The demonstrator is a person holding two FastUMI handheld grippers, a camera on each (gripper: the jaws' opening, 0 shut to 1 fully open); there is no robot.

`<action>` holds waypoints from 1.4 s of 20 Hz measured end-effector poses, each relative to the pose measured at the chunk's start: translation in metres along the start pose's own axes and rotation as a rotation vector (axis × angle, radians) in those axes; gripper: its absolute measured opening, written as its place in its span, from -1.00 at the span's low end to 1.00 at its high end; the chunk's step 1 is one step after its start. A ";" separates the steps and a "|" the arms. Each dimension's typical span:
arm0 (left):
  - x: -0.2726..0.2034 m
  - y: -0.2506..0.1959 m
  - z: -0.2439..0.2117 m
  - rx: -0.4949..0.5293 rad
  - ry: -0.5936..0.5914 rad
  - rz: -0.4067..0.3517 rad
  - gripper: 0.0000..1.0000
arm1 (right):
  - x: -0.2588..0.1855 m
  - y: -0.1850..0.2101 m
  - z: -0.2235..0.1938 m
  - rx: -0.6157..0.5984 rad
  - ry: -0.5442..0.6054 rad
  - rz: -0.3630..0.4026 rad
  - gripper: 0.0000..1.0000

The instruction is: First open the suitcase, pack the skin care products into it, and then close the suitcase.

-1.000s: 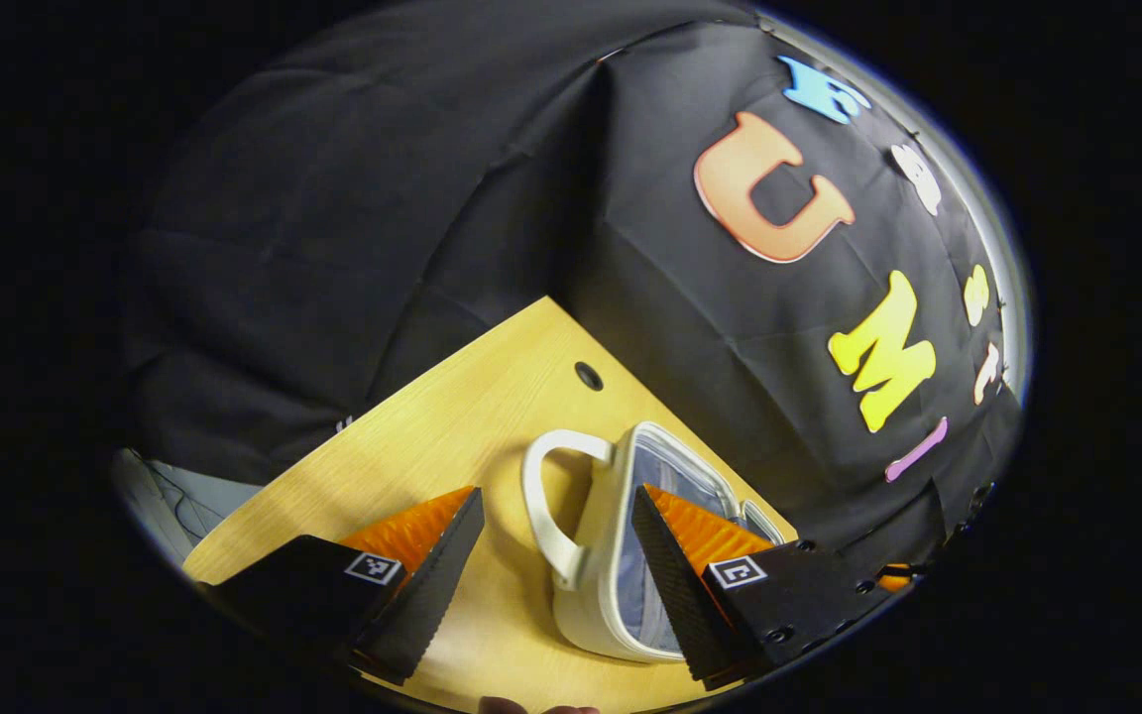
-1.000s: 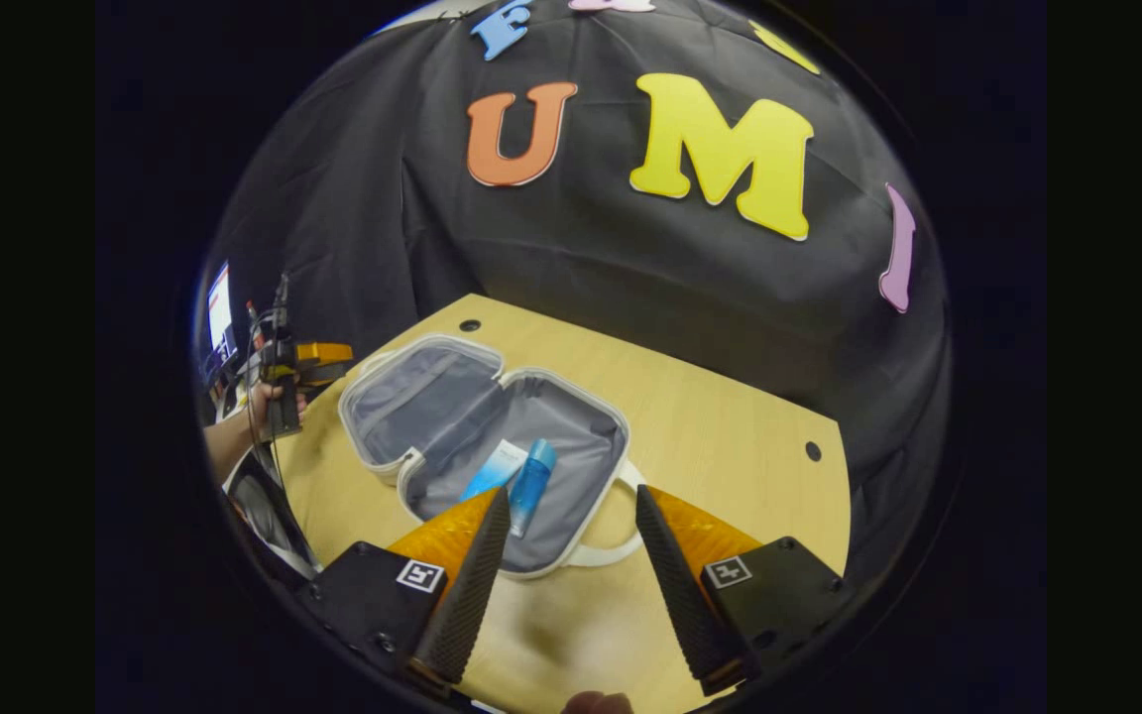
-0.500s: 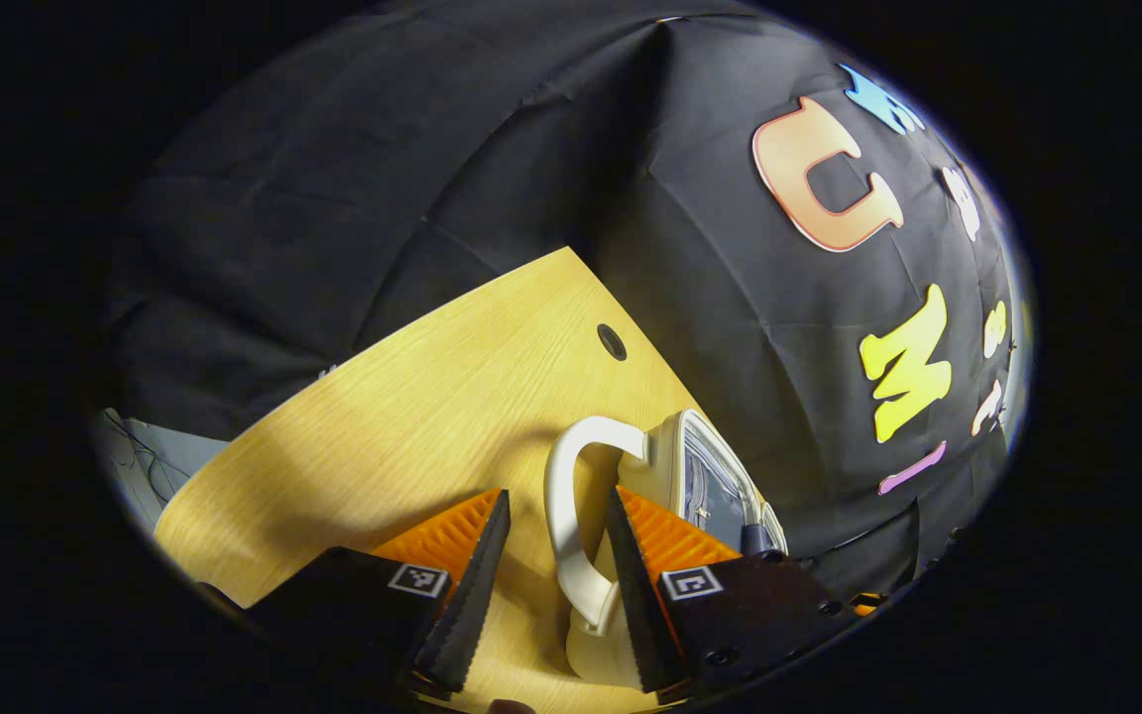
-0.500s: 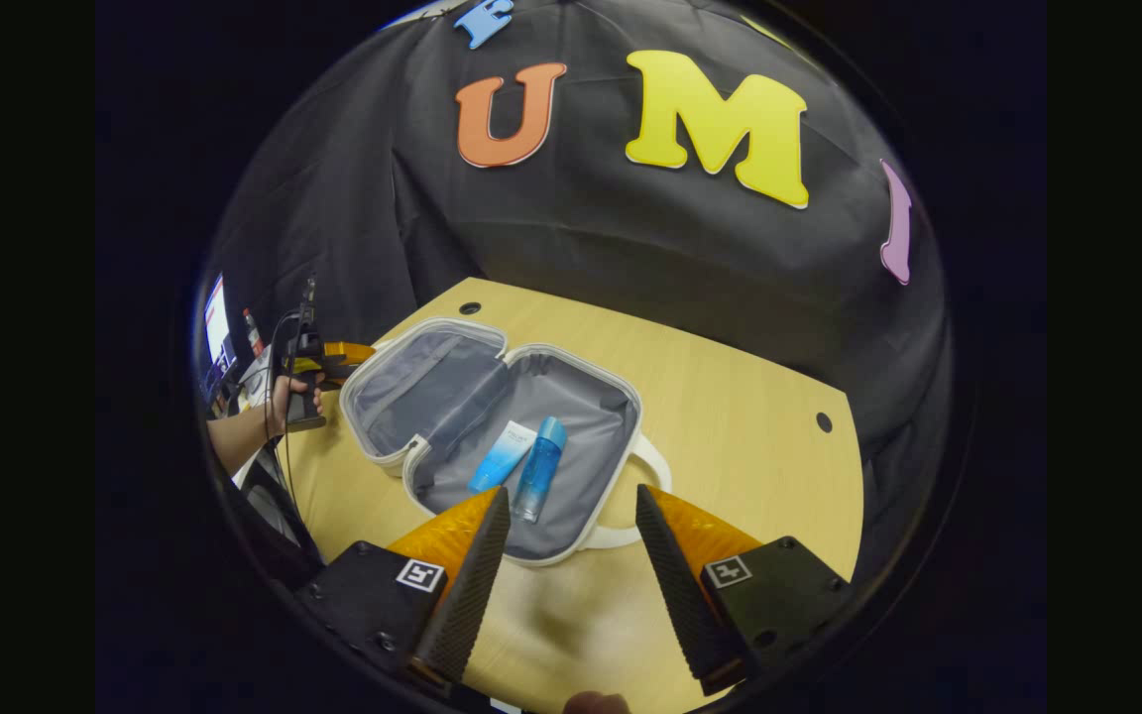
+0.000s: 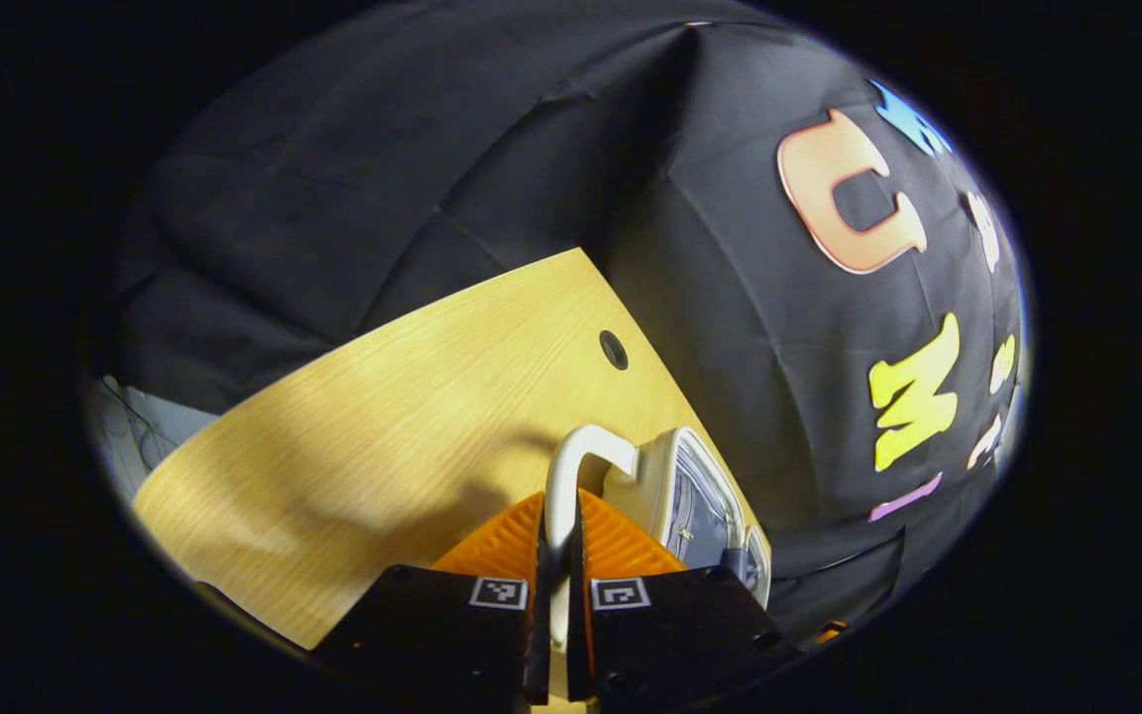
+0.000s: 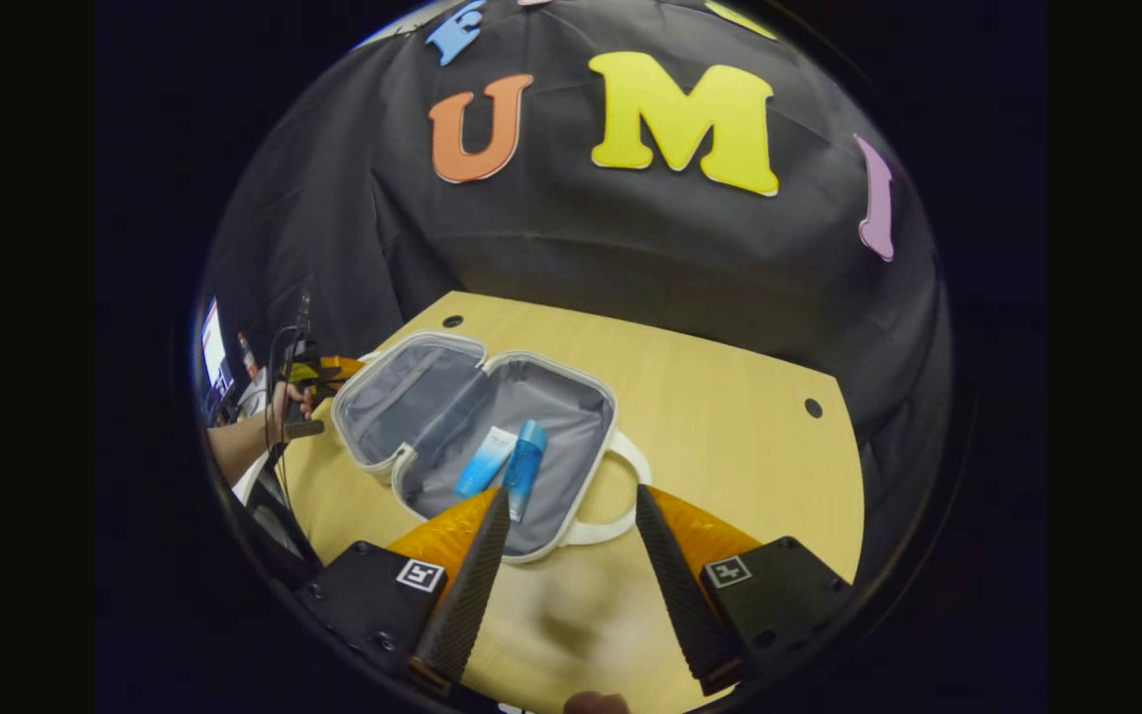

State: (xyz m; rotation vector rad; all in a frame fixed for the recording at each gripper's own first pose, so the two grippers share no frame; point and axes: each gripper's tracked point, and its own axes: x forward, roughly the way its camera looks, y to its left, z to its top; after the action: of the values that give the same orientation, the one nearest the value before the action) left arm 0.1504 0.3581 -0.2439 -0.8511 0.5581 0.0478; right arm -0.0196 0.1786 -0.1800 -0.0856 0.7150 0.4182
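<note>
In the right gripper view a white suitcase [image 6: 571, 416] with grey lining lies open flat on the wooden table [image 6: 730, 436]. A blue-and-white tube [image 6: 485, 463] and a blue bottle [image 6: 525, 468] lie side by side in its near half. My right gripper [image 6: 566, 506] hovers open just in front of that half's handle [image 6: 621, 496], holding nothing. In the left gripper view my left gripper [image 5: 558, 516] is shut on the white handle [image 5: 571, 461] of the lid half [image 5: 690, 486]. The right gripper view shows that left gripper [image 6: 318, 372] and its hand [image 6: 279, 407] at the lid's far left edge.
The table [image 5: 383, 426] has round cable holes [image 5: 614, 349] [image 6: 806, 408] near its back corners. Black cloth walls stand close behind it. A screen [image 6: 212, 347] and cables sit beyond the table's left edge.
My left gripper has moved in onto the lid's handle and shut on it. The right gripper has stayed open, shifting only slightly. The tube and bottle have not moved in the case.
</note>
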 end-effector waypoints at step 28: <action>-0.041 -0.385 -0.183 1.031 -0.303 -0.008 -0.92 | -0.118 -0.153 -0.017 0.080 -0.283 -0.143 0.49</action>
State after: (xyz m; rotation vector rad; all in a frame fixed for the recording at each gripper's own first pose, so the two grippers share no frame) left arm 0.1327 -0.0241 -0.0510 0.1629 0.2275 -0.1127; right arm -0.0488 -0.0051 -0.1257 -0.0016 0.4427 0.2577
